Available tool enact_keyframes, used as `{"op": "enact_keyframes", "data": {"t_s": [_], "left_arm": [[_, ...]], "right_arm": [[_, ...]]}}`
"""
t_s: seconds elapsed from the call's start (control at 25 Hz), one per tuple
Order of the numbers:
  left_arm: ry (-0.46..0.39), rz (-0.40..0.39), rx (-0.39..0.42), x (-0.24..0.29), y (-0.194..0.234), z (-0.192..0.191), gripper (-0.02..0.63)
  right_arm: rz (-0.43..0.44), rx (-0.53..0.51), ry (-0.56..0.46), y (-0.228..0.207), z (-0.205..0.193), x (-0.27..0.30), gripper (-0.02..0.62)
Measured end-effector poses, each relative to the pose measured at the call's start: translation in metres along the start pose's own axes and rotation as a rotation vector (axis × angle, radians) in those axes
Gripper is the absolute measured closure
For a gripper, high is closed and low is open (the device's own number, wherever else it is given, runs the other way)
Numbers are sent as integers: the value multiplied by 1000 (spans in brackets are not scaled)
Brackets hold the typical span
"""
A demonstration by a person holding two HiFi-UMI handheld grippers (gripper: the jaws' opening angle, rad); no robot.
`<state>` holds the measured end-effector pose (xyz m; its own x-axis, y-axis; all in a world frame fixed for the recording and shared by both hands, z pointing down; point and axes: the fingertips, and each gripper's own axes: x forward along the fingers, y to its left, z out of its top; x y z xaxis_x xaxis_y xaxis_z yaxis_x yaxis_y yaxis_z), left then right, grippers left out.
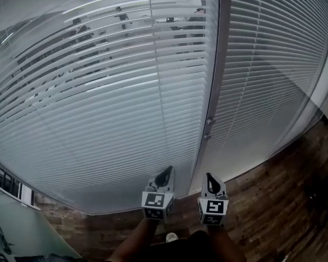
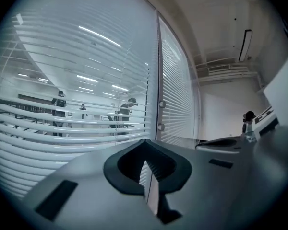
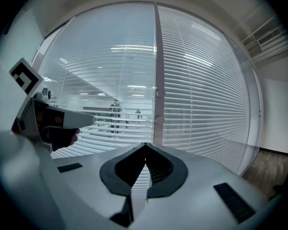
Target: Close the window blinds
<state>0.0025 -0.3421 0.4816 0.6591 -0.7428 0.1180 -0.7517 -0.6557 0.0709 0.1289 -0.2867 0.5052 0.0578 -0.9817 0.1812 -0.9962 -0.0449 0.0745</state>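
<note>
Two white slatted blinds hang behind glass. The left blind [image 1: 98, 91] [image 2: 77, 119] has its slats tilted open, and an office shows through them. The right blind [image 1: 268, 64] [image 3: 206, 90] has its slats turned flat and lets nothing through. A grey post [image 1: 218, 64] between the two blinds carries two small round knobs [image 1: 209, 121] [image 2: 162, 104] [image 3: 159, 94]. My left gripper [image 1: 165, 174] [image 2: 144, 142] is shut and empty, pointing at the left blind's lower part. My right gripper [image 1: 212, 182] [image 3: 145, 144] is shut and empty, pointing near the post. Neither gripper touches anything.
A brick-pattern floor [image 1: 273, 201] runs along the foot of the glass wall. A pale desk [image 1: 22, 228] stands at lower left. People [image 2: 59, 110] stand beyond the glass. A white wall [image 2: 225, 109] closes the right side. A shoe [image 1: 172, 237] shows under my arms.
</note>
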Motion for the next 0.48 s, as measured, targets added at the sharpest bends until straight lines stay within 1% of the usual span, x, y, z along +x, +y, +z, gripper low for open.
{"op": "enact_keyframes", "data": {"t_s": [0.08,0.16,0.24,0.32,0.48], "left_arm": [[0,-26,14,7,-6,0,606],[0,-34,31,16,-7,4,606],[10,-26,45,25,-3,10,606],[12,-12,39,33,0,13,606],[-12,12,40,46,0,18,606]], "right_arm": [[-15,6,-2,-7,0,6,592],[-10,9,-17,-13,8,12,592],[4,8,-30,-16,21,18,592],[23,6,-41,-19,29,24,592],[76,-2,-85,-24,40,37,592]]}}
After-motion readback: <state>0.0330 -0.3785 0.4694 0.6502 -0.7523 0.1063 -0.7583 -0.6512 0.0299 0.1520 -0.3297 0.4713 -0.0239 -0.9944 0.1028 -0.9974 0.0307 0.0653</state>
